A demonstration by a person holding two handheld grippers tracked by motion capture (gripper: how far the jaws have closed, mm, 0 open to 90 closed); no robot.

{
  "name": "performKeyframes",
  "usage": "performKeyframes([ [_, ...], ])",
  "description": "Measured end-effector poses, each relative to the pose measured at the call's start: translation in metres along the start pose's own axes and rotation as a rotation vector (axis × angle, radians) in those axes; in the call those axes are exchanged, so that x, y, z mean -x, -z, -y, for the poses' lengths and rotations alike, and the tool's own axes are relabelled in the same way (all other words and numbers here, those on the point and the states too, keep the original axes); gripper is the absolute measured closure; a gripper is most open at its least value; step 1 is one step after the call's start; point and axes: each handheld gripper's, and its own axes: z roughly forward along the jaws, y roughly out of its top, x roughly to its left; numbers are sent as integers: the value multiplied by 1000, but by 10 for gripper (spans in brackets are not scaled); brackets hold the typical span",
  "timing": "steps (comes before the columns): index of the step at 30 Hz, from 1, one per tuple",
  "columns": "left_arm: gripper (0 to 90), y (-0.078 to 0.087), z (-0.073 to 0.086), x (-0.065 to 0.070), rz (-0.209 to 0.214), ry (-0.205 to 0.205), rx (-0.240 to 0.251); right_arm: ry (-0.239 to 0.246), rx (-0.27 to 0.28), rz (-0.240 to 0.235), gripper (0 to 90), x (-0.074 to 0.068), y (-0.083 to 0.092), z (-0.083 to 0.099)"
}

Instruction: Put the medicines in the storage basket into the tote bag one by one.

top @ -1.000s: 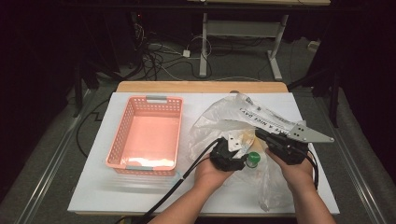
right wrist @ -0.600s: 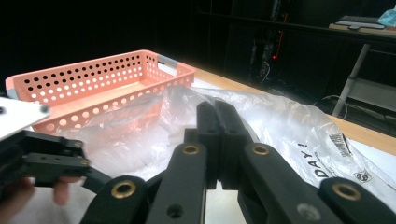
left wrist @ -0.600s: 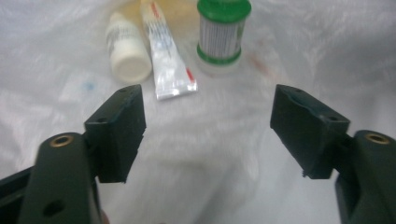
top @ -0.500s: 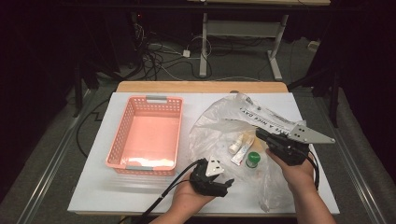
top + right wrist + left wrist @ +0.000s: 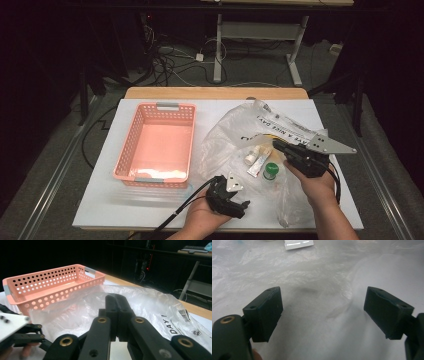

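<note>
A clear plastic bag (image 5: 235, 140) printed "HAVE A NICE DAY" lies at the table's right. Inside it are a green-capped bottle (image 5: 270, 171), a white tube (image 5: 258, 163) and a small white bottle (image 5: 250, 157). My right gripper (image 5: 278, 145) is shut, seemingly pinching the bag's upper film at its mouth; in the right gripper view the jaws (image 5: 115, 299) meet with the bag (image 5: 150, 305) draped around them. My left gripper (image 5: 241, 207) hovers near the front edge. Its jaws have just been opening and stand wide (image 5: 322, 303) over the crumpled film, nothing between them.
A pink perforated basket (image 5: 131, 145) stands at the left of the white table top (image 5: 100, 200), also in the right gripper view as the basket (image 5: 50, 287). Cables trail from both grippers toward the front edge. Dark floor, cables and desk legs lie beyond the table.
My left gripper has pulled back from the items in the bag toward the table's front edge and opened its jaws. The right gripper has stayed put, still shut.
</note>
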Motion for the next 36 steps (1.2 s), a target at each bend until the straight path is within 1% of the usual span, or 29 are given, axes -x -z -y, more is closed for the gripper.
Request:
performKeyframes([
  [3, 158, -5, -5, 0, -8, 8, -1, -2, 0, 0, 900, 0, 0, 0],
  [6, 206, -9, -10, 2, -19, 23, 5, -1, -1, 0, 900, -1, 0, 0],
  [9, 276, -11, -13, 5, -19, 10, 10, 0, -1, -1, 900, -2, -1, -1],
  [11, 349, -12, -13, 7, -11, -6, 21, 3, -4, 0, 900, -2, -2, -1],
  [12, 401, -12, -14, 8, 0, -9, 28, 5, -4, -4, 900, -3, -2, -1],
  [13, 462, -13, -15, 8, 7, -4, 29, 4, -4, -4, 900, -3, -3, -1],
  [15, 546, -14, -17, 7, -7, 31, 36, 6, -6, -1, 900, -4, -3, -1],
  [16, 609, -15, -17, 7, -14, 37, 39, 5, -6, -4, 900, -4, -3, -1],
  [17, 650, -15, -18, 7, -19, 37, 41, 7, -6, -4, 900, -4, -3, -1],
  [19, 705, -16, -18, 10, -27, 13, 41, 6, -6, -5, 900, -4, -3, -1],
  [21, 786, -16, -18, 9, -21, 13, 42, 6, -9, -7, 900, -4, -4, 0],
  [23, 868, -16, -18, 9, -11, 6, 43, 4, -14, -5, 900, -5, -4, 1],
  [24, 884, -16, -18, 9, -10, 2, 41, 4, -14, -5, 900, -5, -4, 1],
  [29, 887, -15, -17, 7, 4, 19, 53, 1, -11, -2, 900, -3, -3, 1],
  [31, 887, -13, -16, 6, -7, 22, 63, 0, -8, 2, 900, -3, -2, 1],
  [33, 888, -10, -13, 5, -9, 46, 103, -2, -5, 2, 900, -2, -1, 1],
  [35, 887, -6, -10, 3, -2, 73, 158, -5, 0, 2, 900, 0, 0, 2],
  [36, 888, -4, -8, 2, -1, 79, 181, -10, 1, 5, 900, 0, 1, 2],
])
